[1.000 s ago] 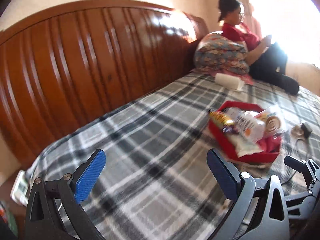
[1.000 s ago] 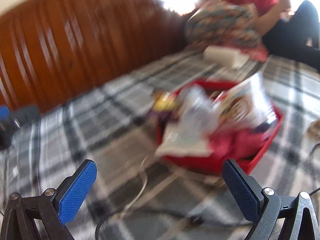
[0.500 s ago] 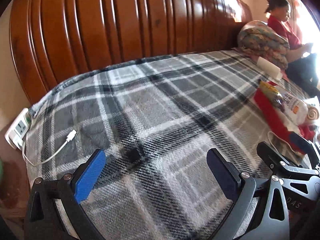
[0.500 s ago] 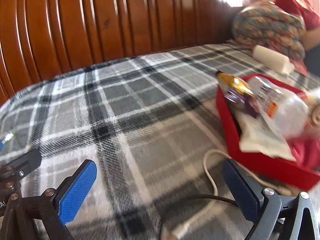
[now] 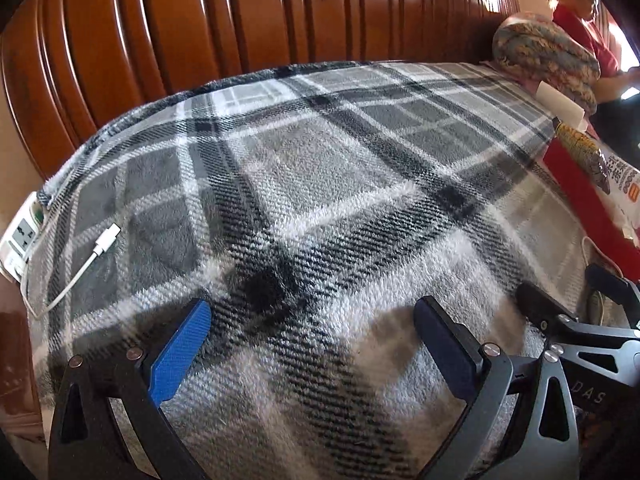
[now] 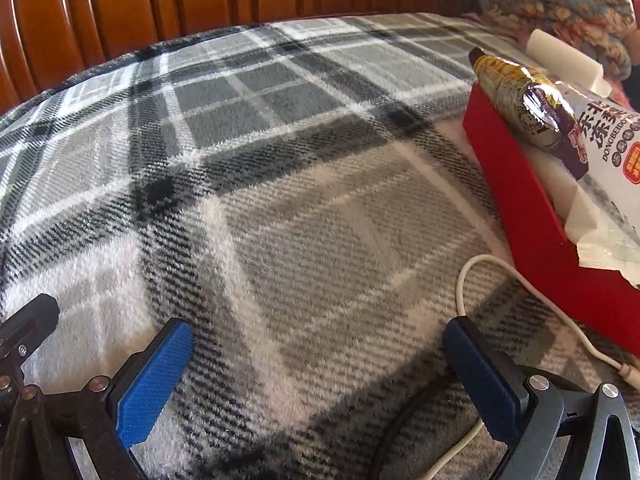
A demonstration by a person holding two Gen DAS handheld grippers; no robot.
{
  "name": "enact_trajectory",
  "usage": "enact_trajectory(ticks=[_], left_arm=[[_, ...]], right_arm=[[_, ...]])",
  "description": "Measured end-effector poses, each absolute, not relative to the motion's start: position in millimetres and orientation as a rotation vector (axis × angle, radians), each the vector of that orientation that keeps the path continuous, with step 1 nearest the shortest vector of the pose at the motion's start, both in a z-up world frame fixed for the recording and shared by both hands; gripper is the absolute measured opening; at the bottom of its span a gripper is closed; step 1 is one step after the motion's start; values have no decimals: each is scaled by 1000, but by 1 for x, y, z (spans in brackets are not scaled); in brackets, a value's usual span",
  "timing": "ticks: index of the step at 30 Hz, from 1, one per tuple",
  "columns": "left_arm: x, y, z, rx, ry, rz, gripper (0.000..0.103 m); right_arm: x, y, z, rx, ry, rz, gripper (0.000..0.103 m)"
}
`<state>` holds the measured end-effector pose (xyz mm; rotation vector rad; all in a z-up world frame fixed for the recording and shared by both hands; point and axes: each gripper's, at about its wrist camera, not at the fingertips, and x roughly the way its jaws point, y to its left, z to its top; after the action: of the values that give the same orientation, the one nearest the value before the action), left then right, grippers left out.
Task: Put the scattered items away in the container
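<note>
A red container point(image 6: 516, 184) sits on the plaid blanket at the right, holding snack packets: a gold and purple one point(image 6: 516, 92) and a white one point(image 6: 600, 140) stick out over its rim. In the left wrist view the red container point(image 5: 588, 196) shows at the right edge. My left gripper point(image 5: 312, 344) is open and empty, low over the blanket. My right gripper point(image 6: 320, 364) is also open and empty, left of the container. The right gripper's tip point(image 5: 560, 320) appears in the left wrist view at the lower right.
A white cable point(image 6: 480, 276) loops beside the container. Another white cable point(image 5: 88, 264) and a power strip point(image 5: 20, 236) lie at the blanket's left edge. A wooden headboard point(image 5: 240, 16) stands behind. A folded quilt point(image 5: 548, 56), a white box point(image 6: 568, 60) and a seated person point(image 5: 580, 20) are far right.
Both grippers have swung left and lowered toward the blanket. The container has slid to the right edge of both views. Both stay open.
</note>
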<state>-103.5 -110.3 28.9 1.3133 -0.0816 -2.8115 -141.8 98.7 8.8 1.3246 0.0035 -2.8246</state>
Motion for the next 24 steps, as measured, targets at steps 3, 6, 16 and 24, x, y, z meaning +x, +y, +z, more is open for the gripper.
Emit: enact_trajectory(ticks=[3,6,16,24], left_arm=[[-104,-110,27,1315,-84,-2808,103],[-104,-110,27,1313,-84,-2809,103],[-103,-110,27,1320,-83,-2809,103],[-103,-110,26,1319,-83,-2810,103]], right_arm=[[-143,98,9,1331,-6,-2820,103],[-144,97,9,1332,-3,-2821,103],[-146,97,9,1335,-1,-2822,103],[-146,97,9,1335,-1,-2822,103]])
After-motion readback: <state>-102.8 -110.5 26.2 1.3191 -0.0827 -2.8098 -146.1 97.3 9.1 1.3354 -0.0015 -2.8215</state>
